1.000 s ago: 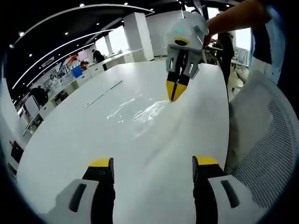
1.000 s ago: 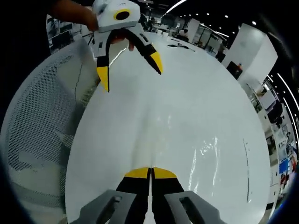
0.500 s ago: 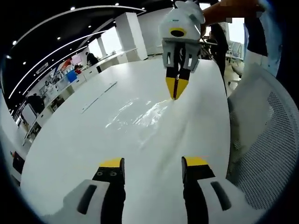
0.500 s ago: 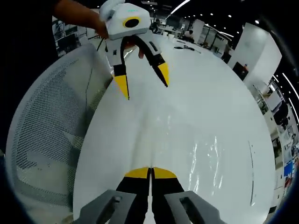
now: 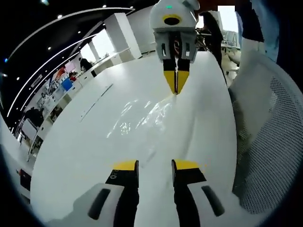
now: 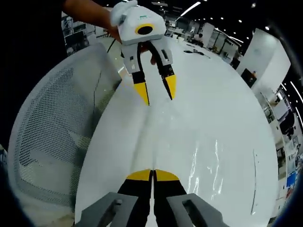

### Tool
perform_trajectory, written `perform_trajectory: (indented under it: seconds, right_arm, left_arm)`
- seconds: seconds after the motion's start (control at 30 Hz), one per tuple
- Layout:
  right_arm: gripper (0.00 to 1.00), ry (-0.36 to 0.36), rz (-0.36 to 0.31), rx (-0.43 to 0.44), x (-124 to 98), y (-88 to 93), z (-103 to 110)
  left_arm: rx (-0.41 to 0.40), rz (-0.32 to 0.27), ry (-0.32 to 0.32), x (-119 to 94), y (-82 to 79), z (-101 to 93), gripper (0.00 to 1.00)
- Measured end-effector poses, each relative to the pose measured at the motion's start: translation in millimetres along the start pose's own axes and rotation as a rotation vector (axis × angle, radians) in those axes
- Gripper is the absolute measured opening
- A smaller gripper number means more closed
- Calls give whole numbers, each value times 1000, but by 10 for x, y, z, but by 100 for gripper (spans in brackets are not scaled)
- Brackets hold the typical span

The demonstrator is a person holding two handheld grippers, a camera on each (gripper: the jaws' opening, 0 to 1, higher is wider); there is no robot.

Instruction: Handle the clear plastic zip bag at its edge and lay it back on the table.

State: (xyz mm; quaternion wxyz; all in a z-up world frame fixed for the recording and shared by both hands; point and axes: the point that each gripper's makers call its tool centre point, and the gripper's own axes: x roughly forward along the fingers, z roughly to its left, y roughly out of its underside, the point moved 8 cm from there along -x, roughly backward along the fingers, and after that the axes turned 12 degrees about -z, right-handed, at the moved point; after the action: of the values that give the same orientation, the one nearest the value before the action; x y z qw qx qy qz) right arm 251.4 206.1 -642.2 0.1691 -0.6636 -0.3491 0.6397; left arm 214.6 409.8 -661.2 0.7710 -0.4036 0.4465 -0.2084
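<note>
The clear plastic zip bag (image 5: 142, 116) lies crinkled and shiny on the white table (image 5: 75, 156). One edge of it is drawn up into a ridge. In the left gripper view my right gripper (image 5: 176, 89) points down at that edge, shut on it. My left gripper (image 5: 155, 166) stands open with a narrow gap, its jaws on either side of the ridge line. In the right gripper view my right gripper (image 6: 152, 176) is shut at the bottom. The left gripper (image 6: 156, 91) hangs open above the table, held by a hand. The bag's glints (image 6: 208, 161) show to the right.
A white mesh chair (image 5: 265, 142) stands against the table's edge, also seen as the mesh chair (image 6: 47, 142). A thin long strip (image 5: 97, 97) lies far out on the table. Desks and people fill the office behind.
My left gripper's jaws have narrowed from wide apart to a small gap. It has come closer to the right gripper, which has stayed shut.
</note>
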Motion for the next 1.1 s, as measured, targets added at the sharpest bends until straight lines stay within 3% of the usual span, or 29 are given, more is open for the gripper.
perform_trajectory:
  seconds: [0.23, 0.63, 1.1]
  right_arm:
    - [0, -23, -7, -20, 4, -42, 35]
    - [0, -39, -20, -32, -21, -115, 42]
    - [0, 7, -21, 67, -62, -68, 21]
  left_arm:
    - [25, 4, -13, 3, 8, 45, 20]
    - [84, 12, 19, 1, -12, 30, 7]
    - [64, 1, 57, 15, -56, 3, 0]
